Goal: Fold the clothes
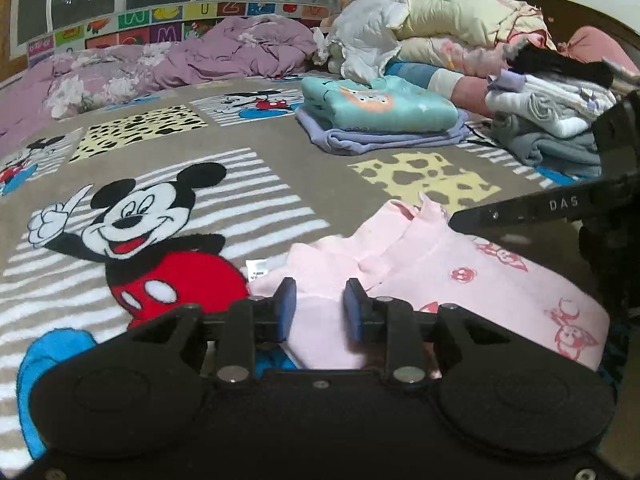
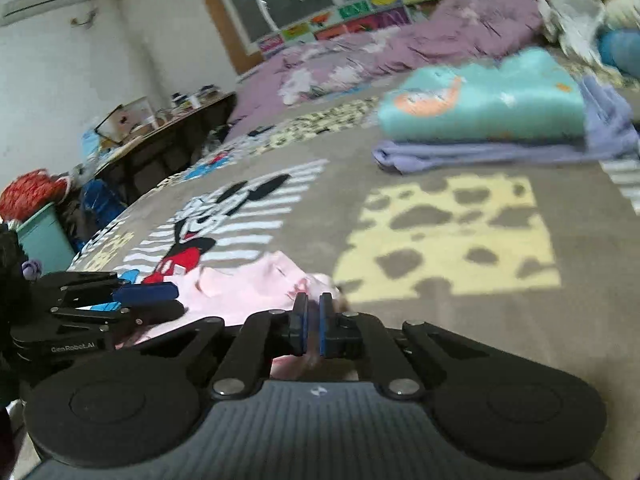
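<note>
Brown cartoon blanket [image 1: 320, 184] under pink garment [image 1: 460, 280]; left jaws parted, right jaws seemingly pinching garment.

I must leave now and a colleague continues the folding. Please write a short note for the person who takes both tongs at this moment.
Left tongs: open, pads on either side of the pink garment, not gripping.
Right tongs: nearly closed at the garment's far edge; whether they pinch cloth cannot be told.
The pink garment lies partly folded on the Mickey blanket.
Done: a teal top on a lilac piece, and a grey-white stack.
Left: finish folding the pink garment and add it to a pile.
</note>
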`<action>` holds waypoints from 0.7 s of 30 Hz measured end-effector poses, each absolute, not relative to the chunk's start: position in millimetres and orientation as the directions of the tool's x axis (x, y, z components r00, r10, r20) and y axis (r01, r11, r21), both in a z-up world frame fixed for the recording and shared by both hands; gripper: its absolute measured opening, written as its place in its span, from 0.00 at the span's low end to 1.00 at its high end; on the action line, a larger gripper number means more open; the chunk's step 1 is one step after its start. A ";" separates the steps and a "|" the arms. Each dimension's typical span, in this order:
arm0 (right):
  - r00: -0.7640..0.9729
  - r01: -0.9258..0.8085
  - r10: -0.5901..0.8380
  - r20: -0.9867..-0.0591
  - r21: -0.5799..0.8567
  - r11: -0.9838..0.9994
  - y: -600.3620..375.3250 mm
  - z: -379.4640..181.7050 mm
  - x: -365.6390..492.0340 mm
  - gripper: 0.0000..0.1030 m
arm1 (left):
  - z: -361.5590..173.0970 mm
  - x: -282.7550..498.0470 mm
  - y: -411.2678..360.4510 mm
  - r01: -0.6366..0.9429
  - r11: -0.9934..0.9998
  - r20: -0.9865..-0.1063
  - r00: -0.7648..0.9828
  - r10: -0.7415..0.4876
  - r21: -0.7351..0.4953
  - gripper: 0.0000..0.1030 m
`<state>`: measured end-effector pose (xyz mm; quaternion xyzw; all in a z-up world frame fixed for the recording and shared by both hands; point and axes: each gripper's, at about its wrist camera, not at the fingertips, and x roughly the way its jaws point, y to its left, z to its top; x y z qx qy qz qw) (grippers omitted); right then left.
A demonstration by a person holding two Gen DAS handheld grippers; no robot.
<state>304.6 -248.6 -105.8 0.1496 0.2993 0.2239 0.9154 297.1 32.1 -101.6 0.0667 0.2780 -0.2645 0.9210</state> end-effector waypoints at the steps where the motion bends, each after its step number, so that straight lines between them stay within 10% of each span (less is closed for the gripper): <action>1: 0.722 -0.321 0.495 -0.483 0.400 0.858 -247.0 -105.3 304.0 0.06 | -99.3 293.8 31.8 0.527 0.850 -0.541 0.711 -0.450 -0.014 0.26; 8: 0.755 -0.278 0.493 -0.432 0.470 0.838 -264.1 -95.3 274.3 0.23 | -73.1 274.5 64.3 0.411 0.884 -0.470 0.749 -0.467 -0.224 0.50; 14: 0.714 -0.158 0.549 -0.435 0.663 0.731 -282.7 -109.5 240.7 0.59 | -88.0 248.2 96.4 0.147 0.833 -0.529 0.711 -0.464 -0.534 0.60; 21: 0.672 -0.106 0.599 -0.436 0.744 0.660 -269.2 -125.2 236.3 0.57 | -105.3 243.3 90.2 0.084 0.732 -0.507 0.668 -0.545 -0.676 0.58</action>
